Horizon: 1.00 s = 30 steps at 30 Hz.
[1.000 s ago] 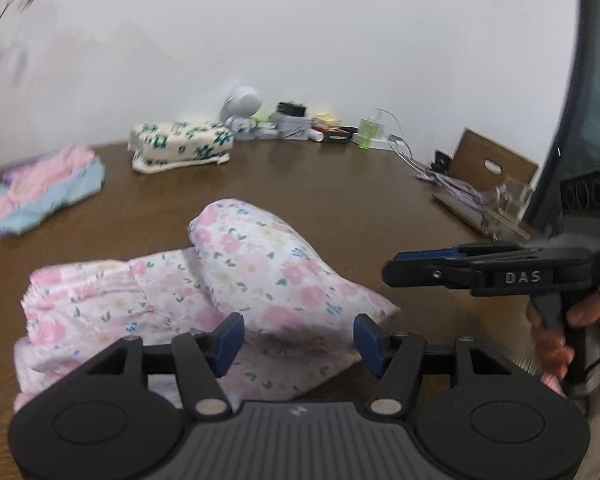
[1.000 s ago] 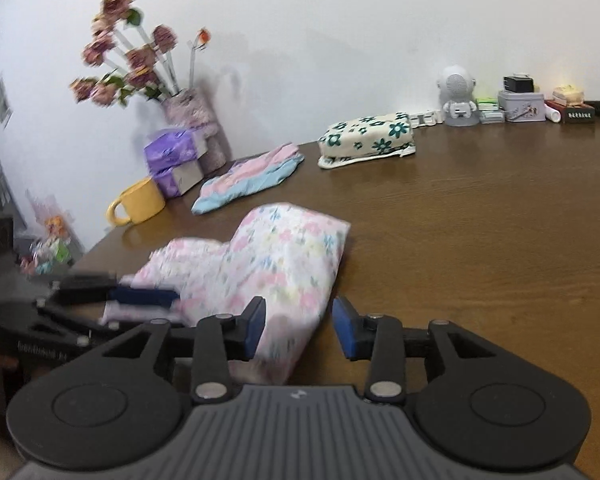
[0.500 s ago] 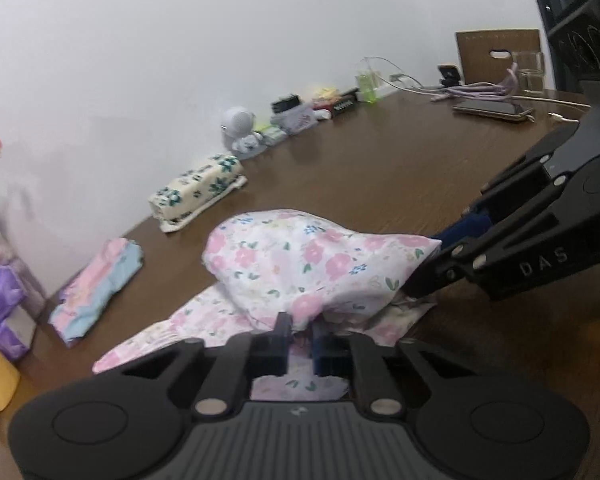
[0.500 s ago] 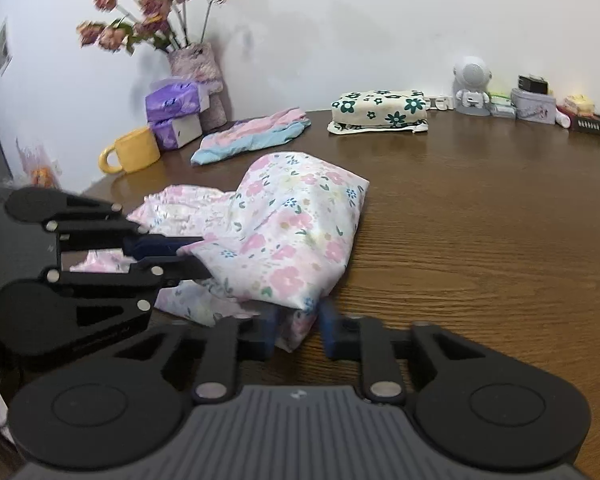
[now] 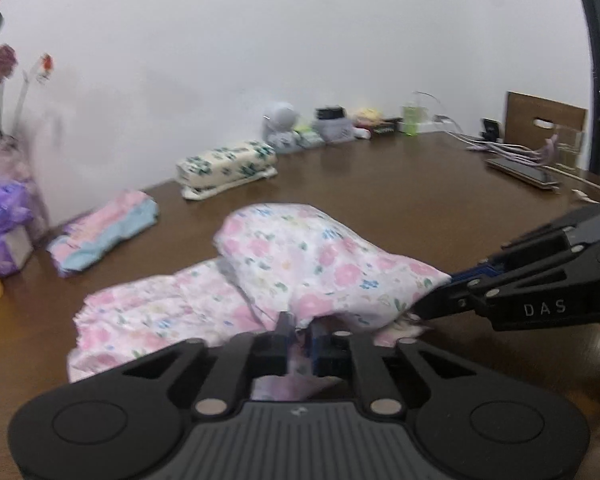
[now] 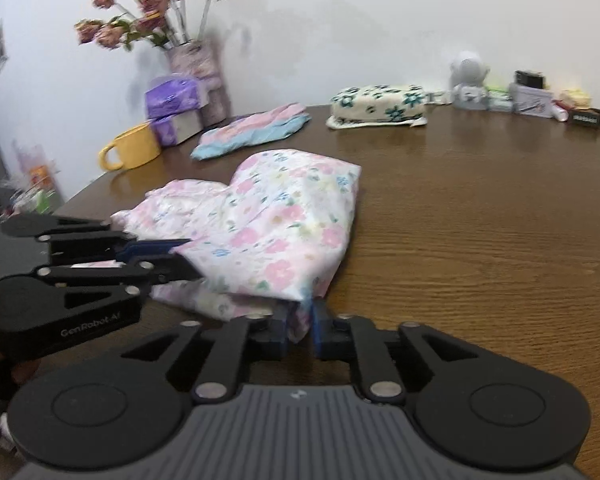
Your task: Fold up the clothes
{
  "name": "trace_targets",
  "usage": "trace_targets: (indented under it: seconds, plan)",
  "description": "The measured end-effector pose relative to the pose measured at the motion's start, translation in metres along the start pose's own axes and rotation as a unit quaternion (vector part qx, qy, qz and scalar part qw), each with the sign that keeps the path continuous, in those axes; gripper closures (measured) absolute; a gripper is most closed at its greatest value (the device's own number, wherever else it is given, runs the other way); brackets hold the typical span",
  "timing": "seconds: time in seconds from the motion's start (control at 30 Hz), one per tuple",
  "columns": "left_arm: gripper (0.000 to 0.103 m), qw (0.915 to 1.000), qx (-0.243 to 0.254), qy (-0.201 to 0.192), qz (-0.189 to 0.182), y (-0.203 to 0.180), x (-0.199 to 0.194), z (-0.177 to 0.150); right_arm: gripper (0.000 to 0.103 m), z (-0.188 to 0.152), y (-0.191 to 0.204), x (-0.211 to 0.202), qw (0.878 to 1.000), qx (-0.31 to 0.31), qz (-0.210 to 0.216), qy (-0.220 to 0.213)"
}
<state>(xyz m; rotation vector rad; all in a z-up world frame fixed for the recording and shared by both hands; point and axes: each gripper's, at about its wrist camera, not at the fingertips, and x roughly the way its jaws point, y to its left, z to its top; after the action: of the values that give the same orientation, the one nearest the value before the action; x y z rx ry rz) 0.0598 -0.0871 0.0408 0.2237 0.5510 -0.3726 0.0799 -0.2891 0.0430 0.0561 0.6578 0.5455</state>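
Note:
A white garment with pink flowers (image 5: 312, 264) (image 6: 276, 216) lies partly folded on the brown table (image 5: 400, 200), its upper layer raised off the lower one. My left gripper (image 5: 300, 336) is shut on the near edge of that upper layer. In the right wrist view the left gripper (image 6: 180, 256) comes in from the left, pinching the cloth's corner. My right gripper (image 6: 301, 322) is shut on the other near corner of the same layer. It shows from the right in the left wrist view as the right gripper (image 5: 444, 292).
A folded pink and blue garment (image 6: 252, 132) and a folded cream one with green flowers (image 6: 380, 106) lie further back. A yellow mug (image 6: 130, 148), purple tissue packs (image 6: 176, 108) and a vase of flowers (image 6: 196, 64) stand at the left. Small items, cables and a phone (image 5: 524, 172) line the back right.
Both grippers went from open to shut on the flowered garment's near edge. The pinched upper layer has since lifted slightly and the views have shifted.

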Motion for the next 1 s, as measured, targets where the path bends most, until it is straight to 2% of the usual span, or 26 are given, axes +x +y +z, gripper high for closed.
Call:
trace_targets:
  seconds: [0.03, 0.13, 0.23, 0.33, 0.43, 0.6, 0.7, 0.73, 0.8, 0.83, 0.87, 0.93, 1.0]
  plan:
    - [0.056, 1.0, 0.0, -0.001, -0.008, 0.002, -0.003, 0.001, 0.064, 0.002, -0.004, -0.007, 1.0, 0.004, 0.011, -0.003]
    - [0.044, 0.9995, -0.014, -0.005, -0.028, 0.01, -0.012, 0.007, 0.061, 0.011, -0.023, -0.022, 0.998, 0.043, 0.042, -0.023]
    - [0.025, 0.9954, -0.069, -0.019, -0.063, 0.027, -0.016, 0.02, 0.061, 0.024, -0.044, -0.018, 0.994, 0.087, 0.047, -0.041]
    - [0.021, 0.9887, -0.127, -0.013, -0.078, 0.044, 0.0, 0.035, 0.061, 0.038, -0.059, 0.004, 0.991, 0.118, 0.04, -0.04]
    - [0.021, 0.9816, -0.174, 0.007, -0.078, 0.056, 0.021, 0.045, 0.061, 0.045, -0.069, 0.032, 0.987, 0.148, 0.055, -0.022]
    - [0.021, 0.9665, -0.237, 0.053, -0.083, 0.068, 0.054, 0.041, 0.061, 0.043, -0.075, 0.064, 0.979, 0.19, 0.068, -0.002]
    - [0.023, 0.9575, -0.263, 0.058, -0.104, 0.071, 0.062, 0.038, 0.07, 0.039, -0.075, 0.071, 0.975, 0.206, 0.083, -0.001]
    - [0.027, 0.9568, -0.265, 0.058, -0.105, 0.072, 0.064, 0.038, 0.072, 0.039, -0.074, 0.071, 0.975, 0.205, 0.082, -0.002]
    - [0.045, 0.9559, -0.269, 0.058, -0.103, 0.073, 0.066, 0.037, 0.075, 0.038, -0.071, 0.071, 0.977, 0.199, 0.079, -0.004]
    - [0.059, 0.9548, -0.272, 0.058, -0.104, 0.074, 0.067, 0.036, 0.077, 0.038, -0.07, 0.071, 0.978, 0.196, 0.077, -0.005]
    - [0.068, 0.9537, -0.276, 0.058, -0.106, 0.075, 0.068, 0.035, 0.077, 0.038, -0.069, 0.07, 0.978, 0.194, 0.077, -0.006]
    - [0.067, 0.9519, -0.281, 0.059, -0.107, 0.076, 0.069, 0.033, 0.075, 0.038, -0.069, 0.07, 0.978, 0.191, 0.077, -0.007]
    - [0.054, 0.951, -0.287, 0.056, -0.102, 0.076, 0.066, 0.031, 0.072, 0.038, -0.07, 0.068, 0.978, 0.193, 0.077, -0.011]
